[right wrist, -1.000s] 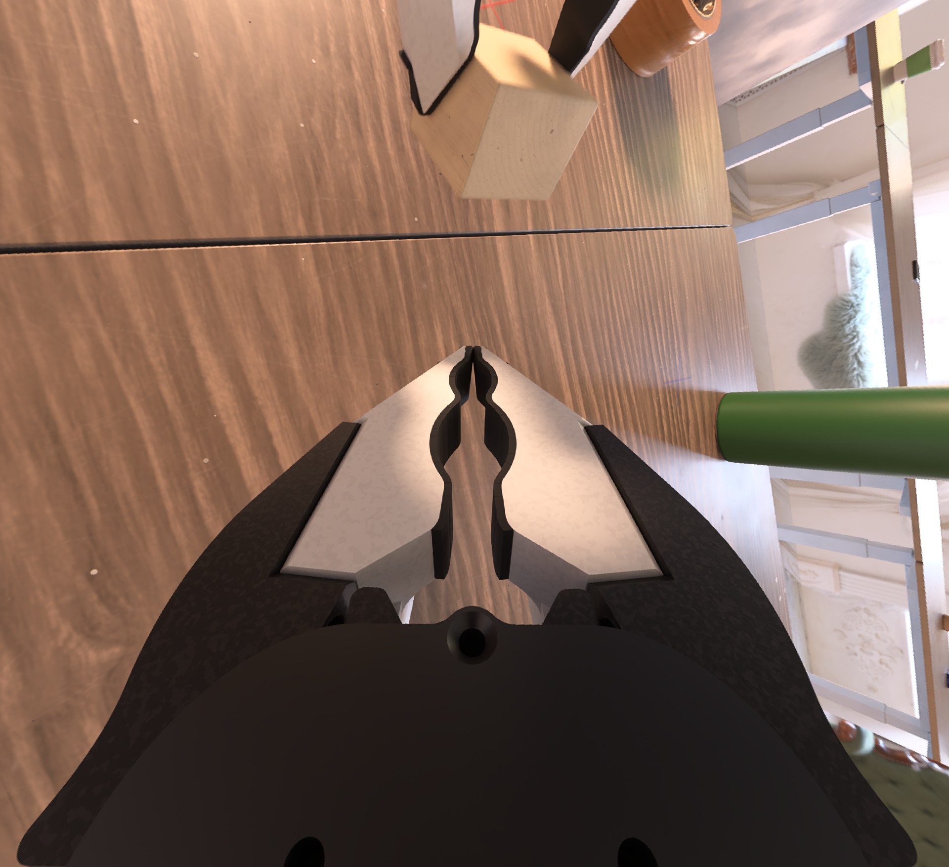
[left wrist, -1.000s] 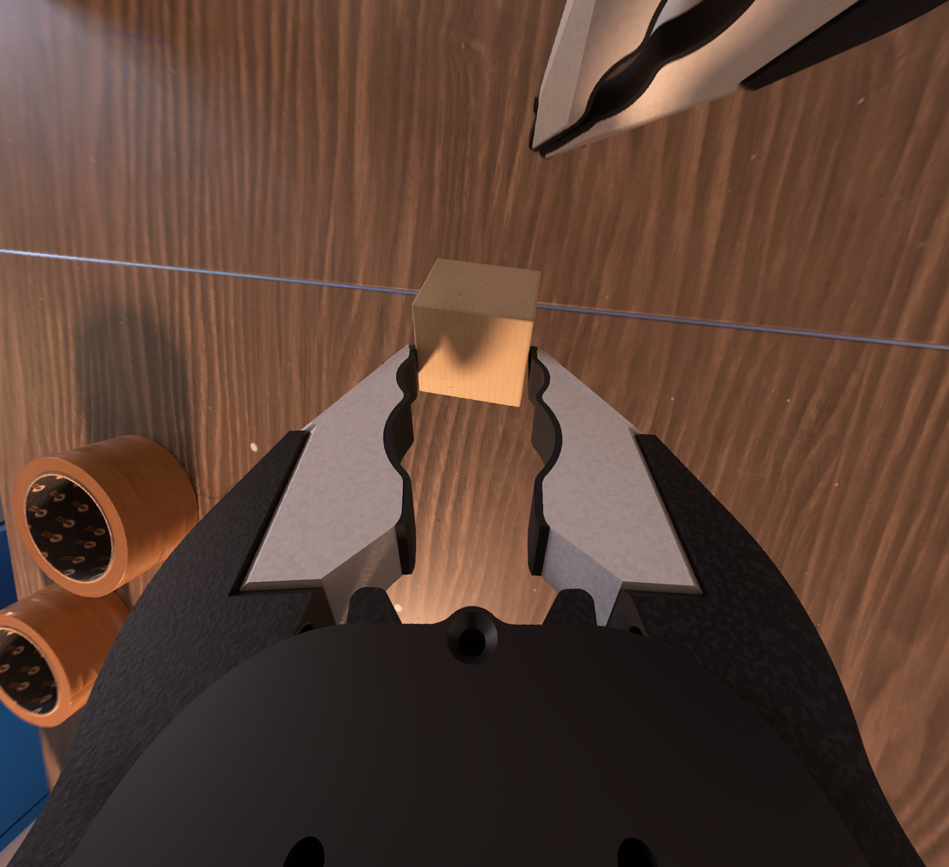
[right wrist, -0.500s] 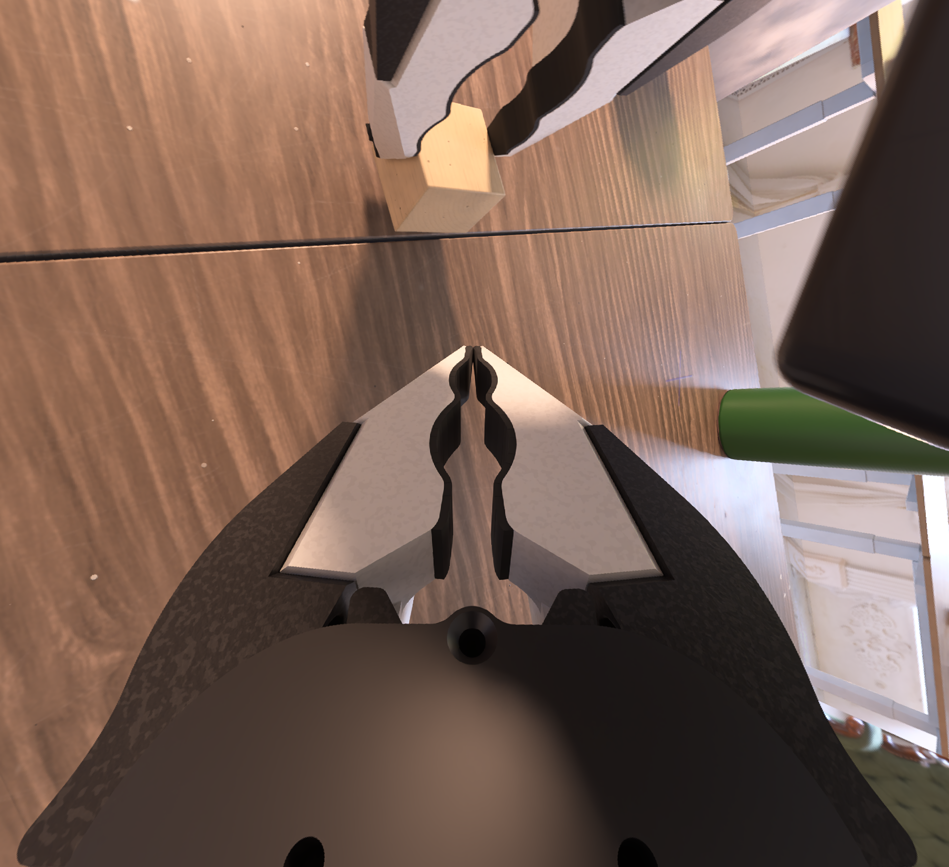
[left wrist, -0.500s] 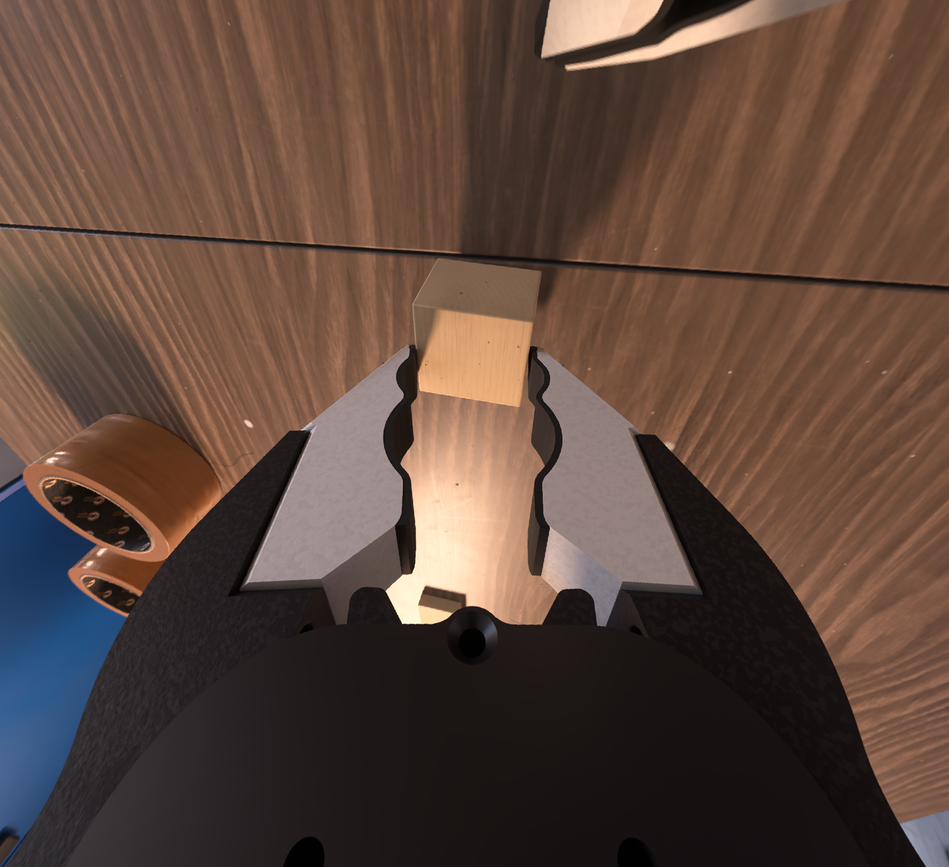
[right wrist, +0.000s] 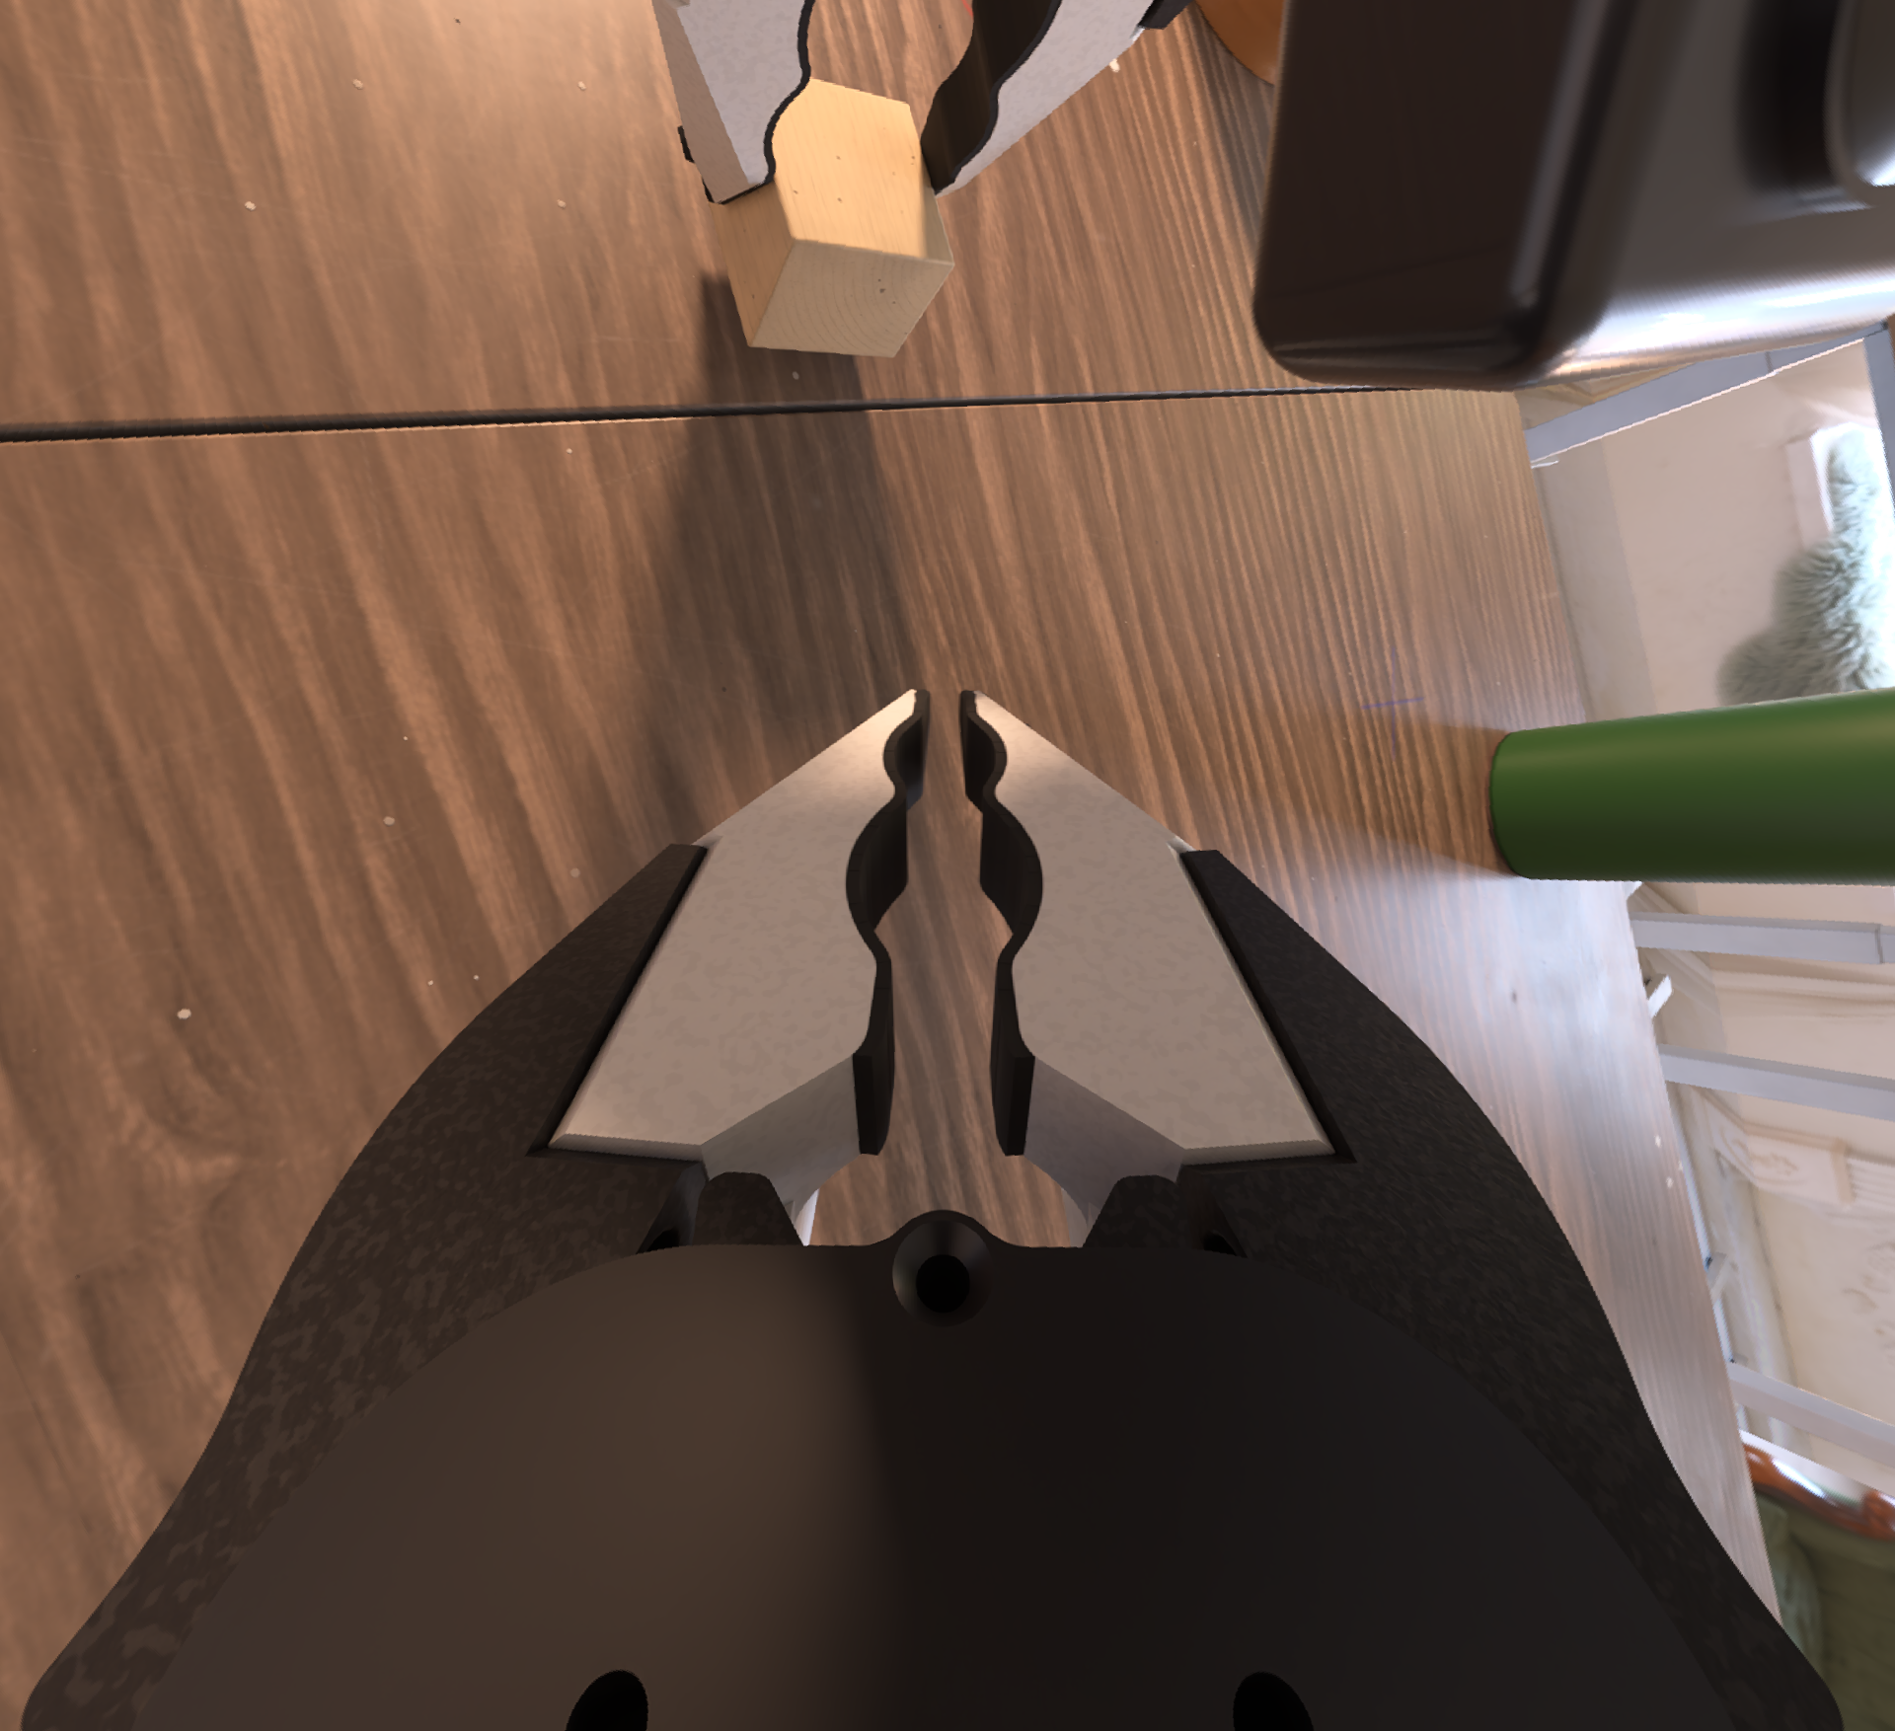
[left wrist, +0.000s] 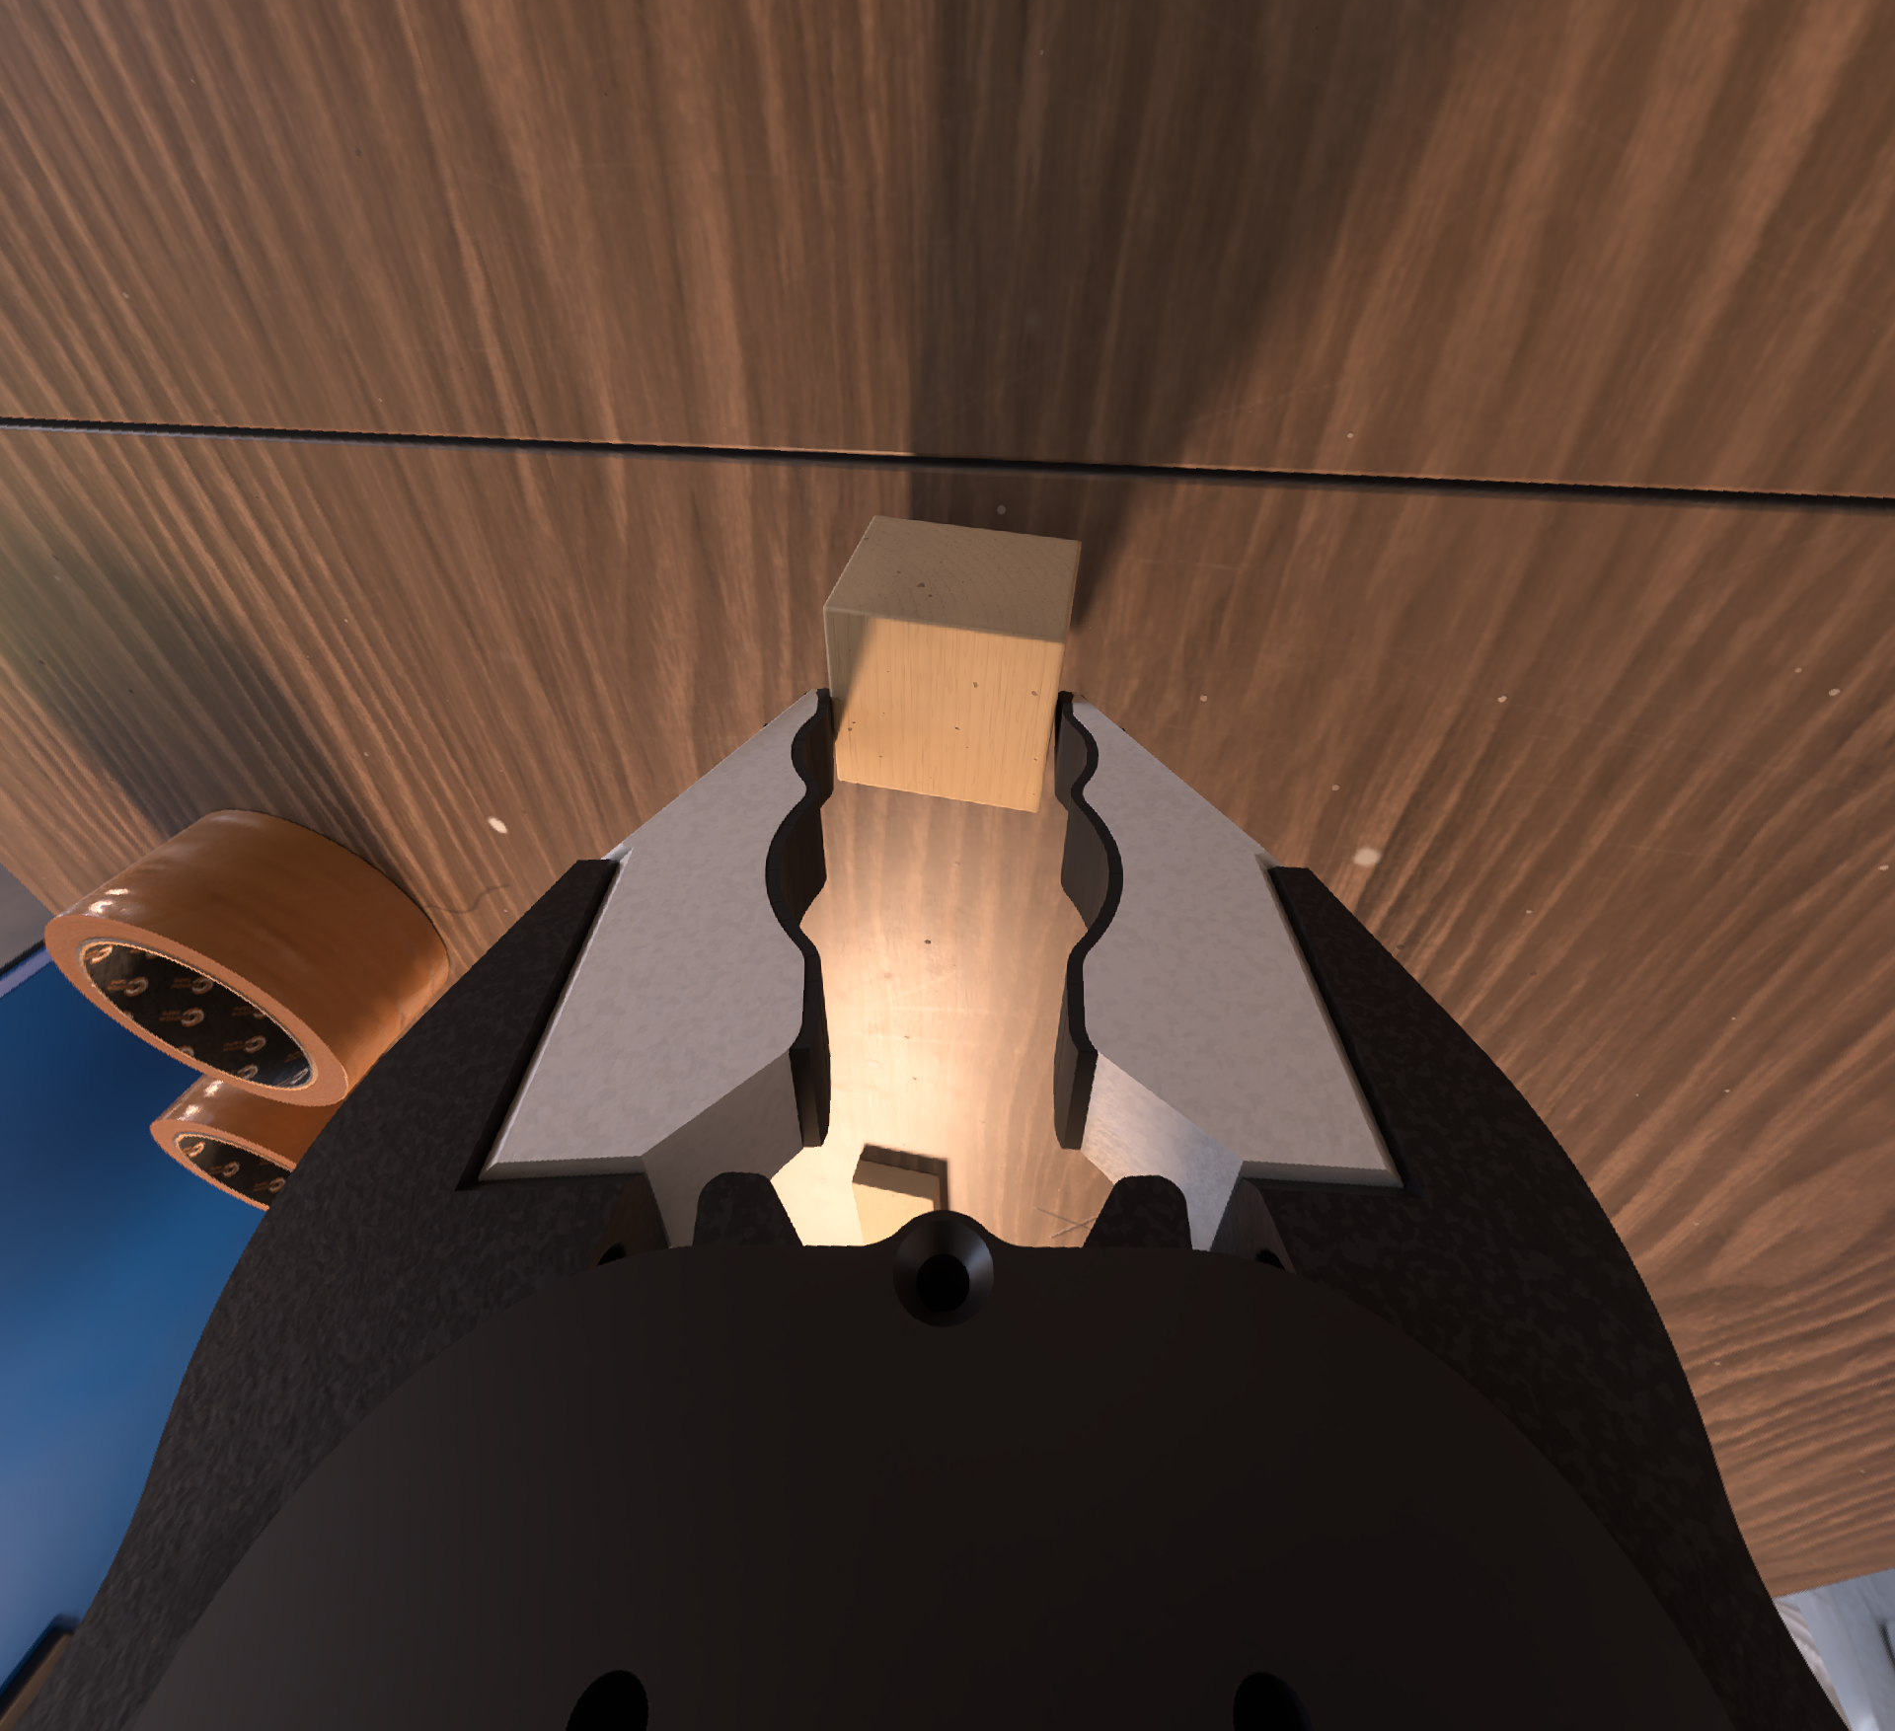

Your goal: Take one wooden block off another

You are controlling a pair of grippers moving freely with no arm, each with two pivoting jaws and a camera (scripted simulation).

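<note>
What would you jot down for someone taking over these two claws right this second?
Left gripper: shut on the wooden block, which looks lifted above the table.
Right gripper: holds nothing, fingers nearly together with a slim gap, hovering over the table.
Second block: glimpsed low between the left fingers, on the table.
Done: blocks separated.
Left: set the held block down away from the other, then open. The tape rolls sit beside the left gripper.

Warm light, mixed exposure. Bright glare patch on the wooden table (left wrist: 923,985) between the left gripper (left wrist: 949,708) fingers; soft dark shadow band runs up the table past the wooden block (left wrist: 949,656). Wide-angle stretch at edges. Right view: background window side overexposed, dark housing (right wrist: 1538,93) blurry.
</note>
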